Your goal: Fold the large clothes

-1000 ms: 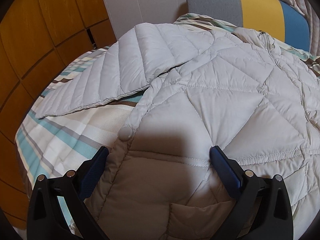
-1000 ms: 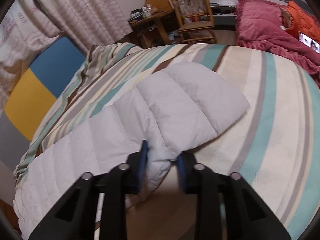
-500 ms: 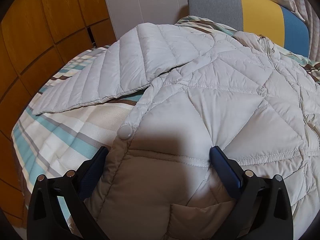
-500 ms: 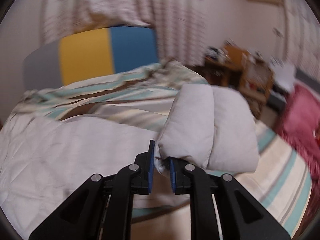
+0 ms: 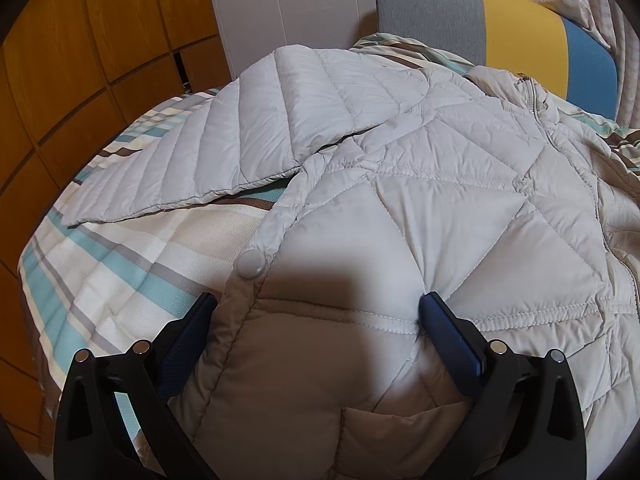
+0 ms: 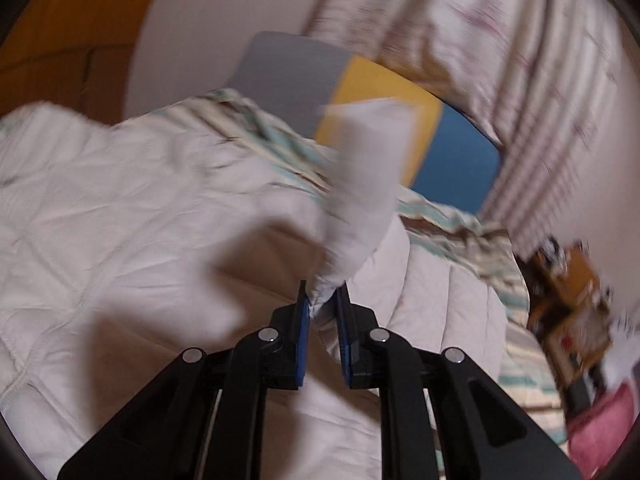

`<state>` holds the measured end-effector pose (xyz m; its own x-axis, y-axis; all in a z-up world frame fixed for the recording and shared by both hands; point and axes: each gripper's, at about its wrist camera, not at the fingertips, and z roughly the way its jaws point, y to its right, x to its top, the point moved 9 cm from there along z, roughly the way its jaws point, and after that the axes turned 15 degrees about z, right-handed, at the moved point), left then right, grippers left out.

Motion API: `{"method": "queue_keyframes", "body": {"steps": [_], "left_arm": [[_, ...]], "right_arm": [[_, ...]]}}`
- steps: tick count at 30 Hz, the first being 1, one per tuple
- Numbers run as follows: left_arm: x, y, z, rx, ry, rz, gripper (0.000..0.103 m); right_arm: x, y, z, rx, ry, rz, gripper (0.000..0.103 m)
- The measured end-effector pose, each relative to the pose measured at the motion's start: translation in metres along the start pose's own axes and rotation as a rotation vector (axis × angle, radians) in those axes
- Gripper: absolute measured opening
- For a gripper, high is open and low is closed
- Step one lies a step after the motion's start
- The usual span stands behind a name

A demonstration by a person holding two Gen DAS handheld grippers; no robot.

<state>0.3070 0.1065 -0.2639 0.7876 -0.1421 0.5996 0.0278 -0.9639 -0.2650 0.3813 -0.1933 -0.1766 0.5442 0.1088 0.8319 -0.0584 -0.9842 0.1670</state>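
A pale grey quilted down jacket (image 5: 420,208) is spread face up on a bed covered by a striped sheet (image 5: 120,264) in cream, teal, grey and brown. In the left wrist view, one sleeve (image 5: 224,152) is laid out to the left, flat on the sheet, with its cuff reaching toward the left edge of the bed. A round snap button (image 5: 251,264) is seen on the jacket's left edge, near the hem. The left gripper (image 5: 320,312) is held over the near hem with its jaws set wide apart; the left blue pad lies just off the jacket's edge over the sheet, and the right pad rests against the quilted panel. Nothing is pinched between them.

In the right wrist view, which is blurred, the right gripper (image 6: 323,300) is clamped on the end of the other sleeve (image 6: 360,188), and the sleeve is lifted clear of the jacket body, standing up from the pads toward the far side. A grey, yellow and blue headboard (image 6: 360,92) is seen at the far end of the bed, with patterned curtains (image 6: 520,60) beyond to the right. Wooden cabinet panels (image 5: 80,40) are seen on the far left.
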Motion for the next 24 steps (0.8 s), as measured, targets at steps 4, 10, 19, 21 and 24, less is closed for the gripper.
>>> {"method": "queue_keyframes", "body": {"steps": [4,10,19,21,24], "left_arm": [[0.000,0.000,0.000,-0.002,0.001,-0.002,0.100],[0.000,0.000,-0.001,0.002,0.001,0.000,0.100],[0.001,0.001,-0.001,0.004,0.002,-0.001,0.100],[0.001,0.001,-0.001,0.007,0.002,0.001,0.100],[0.001,0.002,-0.002,0.019,-0.005,0.010,0.100]], "right_arm": [[-0.011,-0.045,0.004,0.056,-0.015,-0.034,0.010],[-0.024,-0.096,0.003,0.169,-0.019,-0.090,0.008],[-0.035,-0.158,-0.015,0.426,-0.001,-0.179,0.008],[-0.044,-0.168,-0.007,0.449,-0.039,-0.186,0.008],[-0.046,-0.166,-0.001,0.464,-0.076,-0.176,0.019]]}}
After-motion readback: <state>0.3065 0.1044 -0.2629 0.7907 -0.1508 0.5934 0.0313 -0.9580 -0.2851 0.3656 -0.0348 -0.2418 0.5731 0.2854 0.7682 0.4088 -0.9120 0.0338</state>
